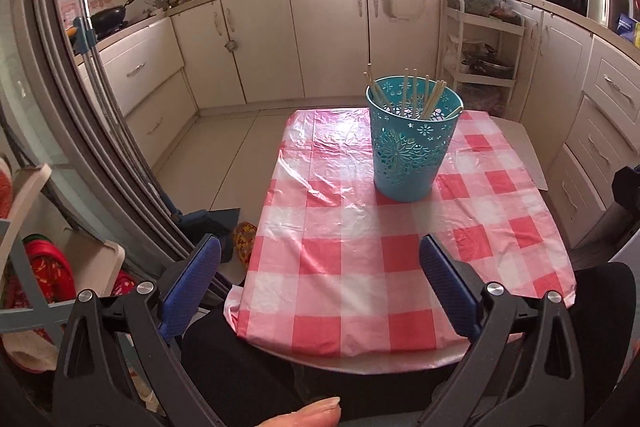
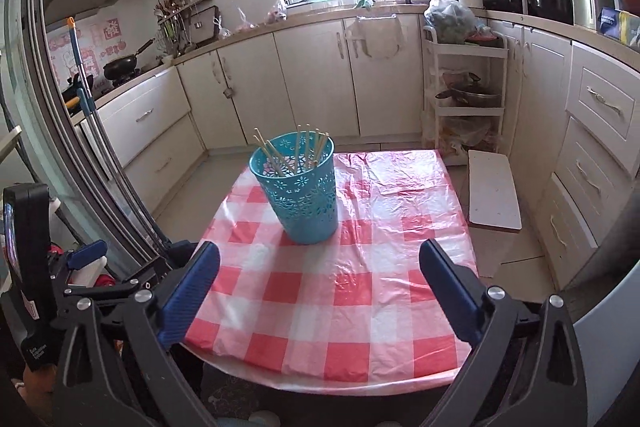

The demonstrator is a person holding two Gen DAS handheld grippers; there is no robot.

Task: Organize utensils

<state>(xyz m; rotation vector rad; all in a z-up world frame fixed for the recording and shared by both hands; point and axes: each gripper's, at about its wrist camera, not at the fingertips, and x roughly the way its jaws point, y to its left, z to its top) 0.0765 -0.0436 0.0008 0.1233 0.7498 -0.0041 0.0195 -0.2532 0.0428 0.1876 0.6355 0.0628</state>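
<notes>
A teal perforated holder (image 1: 410, 143) stands upright on a small table with a pink checked cloth (image 1: 360, 267). Several wooden chopsticks (image 1: 412, 93) stand inside it, tips up. The holder also shows in the right wrist view (image 2: 305, 193), with the chopsticks (image 2: 298, 151) in it and the cloth (image 2: 320, 287) under it. My left gripper (image 1: 320, 247) is open and empty above the near end of the table. My right gripper (image 2: 319, 254) is open and empty, short of the holder. The left gripper (image 2: 86, 253) shows at the left edge of the right wrist view.
Cream cabinets (image 2: 312, 75) line the far wall and right side. A white rack with pots (image 2: 466, 95) stands at the back right. A white board (image 2: 494, 195) lies on the floor right of the table. A grey door frame (image 1: 92, 115) and mop handle (image 1: 86, 11) stand at left.
</notes>
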